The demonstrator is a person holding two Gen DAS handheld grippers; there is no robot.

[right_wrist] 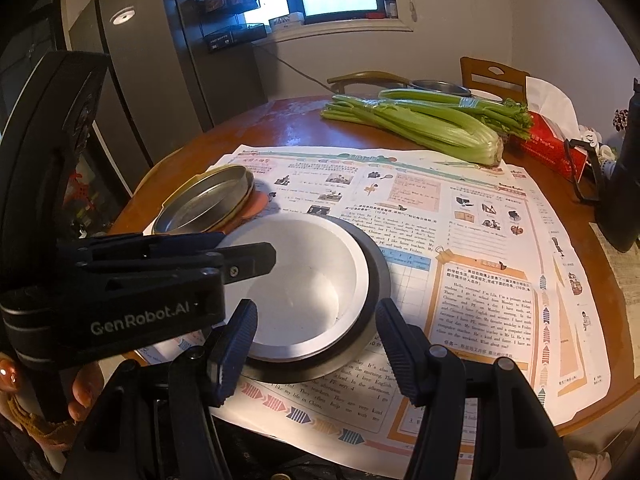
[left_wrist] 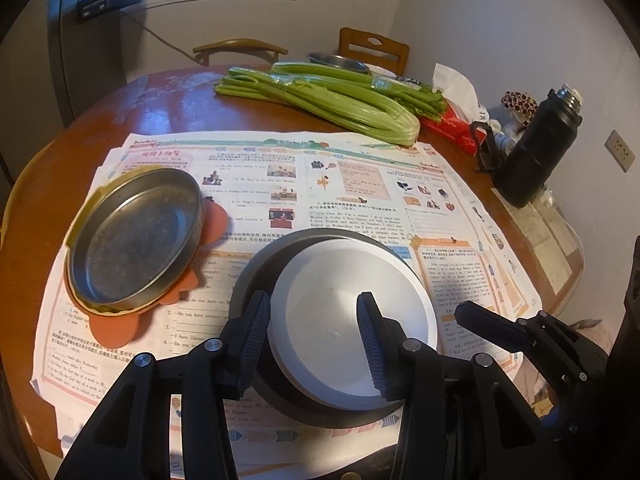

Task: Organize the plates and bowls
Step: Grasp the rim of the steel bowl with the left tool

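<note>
Left of the round white ceramic bowl (left_wrist: 344, 312), well clear of it, a shallow round steel pan (left_wrist: 136, 240) sits tilted on a yellow-rimmed plate (left_wrist: 80, 216) over an orange silicone mat (left_wrist: 116, 328).

The left gripper (left_wrist: 314, 336) straddles the bowl's near-left rim, one pad outside the wall and the other over the inside. The jaws are parted, and I see no squeeze on the wall.

The bowl itself stands nested in a wider dark grey dish (left_wrist: 248, 272) on the printed paper sheet (left_wrist: 360, 184). It looks stiff, glazed and slippery, moderately heavy and breakable. The rim wall is probably the best place to hold it, pinched firmly and lifted straight so the dish stays put.

Just right of the bowl's near edge, the right gripper (right_wrist: 316, 312) hangs with jaws apart and empty.
</note>
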